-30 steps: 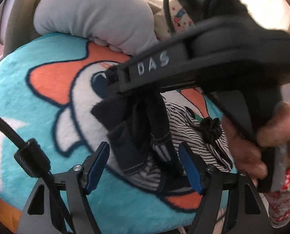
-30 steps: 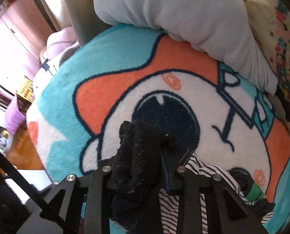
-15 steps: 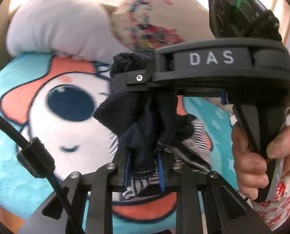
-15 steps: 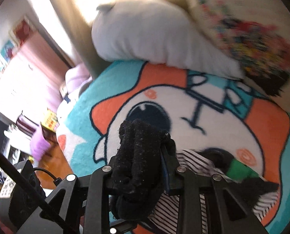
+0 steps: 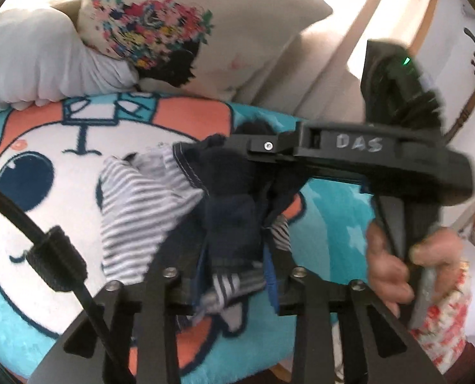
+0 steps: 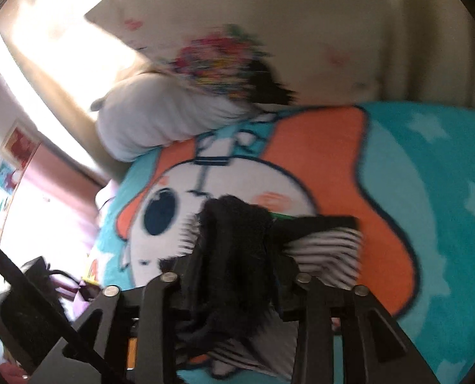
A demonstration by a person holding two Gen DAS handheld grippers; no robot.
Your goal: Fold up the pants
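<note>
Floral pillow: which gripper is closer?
Right. The right gripper holds the pants' far end toward the floral pillow; the left gripper holds the near end. Both jaws just eased wider, cloth between them.

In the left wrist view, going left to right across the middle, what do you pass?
Black cable → striped fabric of the pants → dark navy bunch of the pants → right gripper → the person's hand.
</note>
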